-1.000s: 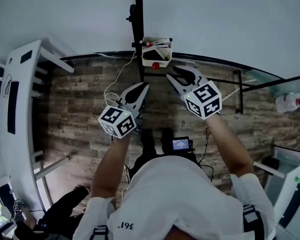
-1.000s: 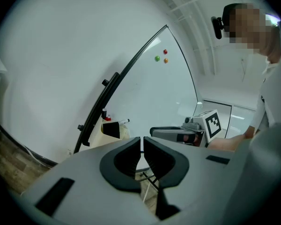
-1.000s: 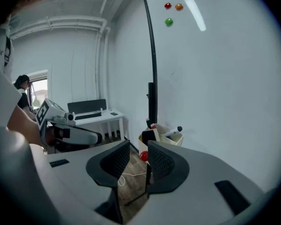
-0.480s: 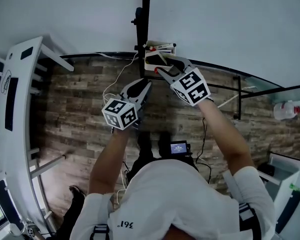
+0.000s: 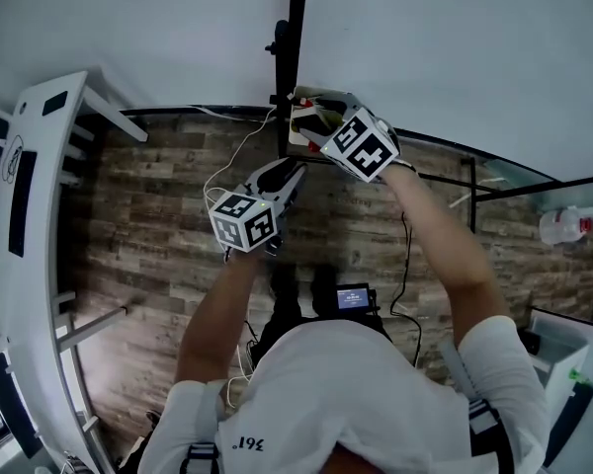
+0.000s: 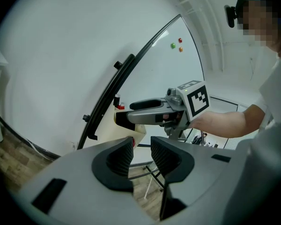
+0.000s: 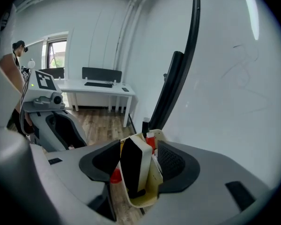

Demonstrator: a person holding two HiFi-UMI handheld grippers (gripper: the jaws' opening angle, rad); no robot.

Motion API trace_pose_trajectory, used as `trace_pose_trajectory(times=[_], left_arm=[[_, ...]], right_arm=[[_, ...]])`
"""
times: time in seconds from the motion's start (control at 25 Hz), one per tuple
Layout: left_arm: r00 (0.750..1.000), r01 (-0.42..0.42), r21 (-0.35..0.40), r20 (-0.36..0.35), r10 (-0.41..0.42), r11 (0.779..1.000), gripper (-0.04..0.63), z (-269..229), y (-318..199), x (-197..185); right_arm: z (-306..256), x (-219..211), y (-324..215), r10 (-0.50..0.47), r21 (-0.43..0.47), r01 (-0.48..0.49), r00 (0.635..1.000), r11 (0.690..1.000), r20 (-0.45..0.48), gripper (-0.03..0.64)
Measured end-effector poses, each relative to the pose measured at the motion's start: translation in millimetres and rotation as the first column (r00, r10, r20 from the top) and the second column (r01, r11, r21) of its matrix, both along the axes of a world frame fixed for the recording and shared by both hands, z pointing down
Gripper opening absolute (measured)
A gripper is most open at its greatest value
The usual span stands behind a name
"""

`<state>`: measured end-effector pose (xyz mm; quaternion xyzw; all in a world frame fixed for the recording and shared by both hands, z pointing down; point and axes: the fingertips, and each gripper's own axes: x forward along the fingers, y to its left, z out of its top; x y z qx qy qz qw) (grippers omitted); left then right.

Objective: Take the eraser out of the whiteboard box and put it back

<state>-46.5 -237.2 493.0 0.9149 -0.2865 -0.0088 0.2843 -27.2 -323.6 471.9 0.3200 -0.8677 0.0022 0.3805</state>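
The cream whiteboard box [image 7: 147, 197] hangs on the whiteboard's black frame [image 5: 296, 38]. Inside it the eraser [image 7: 133, 168], white with a black felt face, stands on end beside red-capped markers [image 7: 151, 141]. My right gripper [image 7: 139, 149] reaches down into the box [image 5: 304, 124] with a jaw on each side of the eraser. Its jaws have just been opening and stand wide, and the eraser rests in the box between them. My left gripper [image 6: 141, 147] hangs lower and to the left [image 5: 293, 172]. It has also just been opening and holds nothing in its narrow gap.
The whiteboard [image 6: 61, 64] fills the wall ahead, with small coloured magnets [image 6: 177, 43] on it. A white desk [image 5: 35, 215] stands at the left and another white desk [image 7: 96, 87] with chairs further back. Cables [image 5: 222, 166] trail over the wood floor.
My right gripper has moved up and left from below the box to the box, and its jaws have spread. The left gripper has shifted slightly and its jaws have parted.
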Motion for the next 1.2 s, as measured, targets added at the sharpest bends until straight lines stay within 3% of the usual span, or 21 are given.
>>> trace_pose_trajectory(times=[0.4,0.8,1.2], left_arm=[[0.999,-0.039,-0.022,0.017,0.04,0.999,0.106,1.8,6.1,7.9],[0.999,-0.051,-0.027,0.013,0.051,0.998,0.106,0.1,4.5,10.7],[1.0,-0.024,-0.001,0.008,0.024,1.0,0.106,-12.8,-4.7,11.4]], right_arm=[[15.5,-4.5,-2.7,-0.029,-0.053,0.027,0.999,0.998,-0.044,0.241],[8.1,2.9,2.5,-0.081,-0.053,0.078,0.995,0.996,-0.062,0.183],[-11.1,12.3,-2.6,-0.001,-0.008,0.001,0.998,1.0,0.058,0.176]])
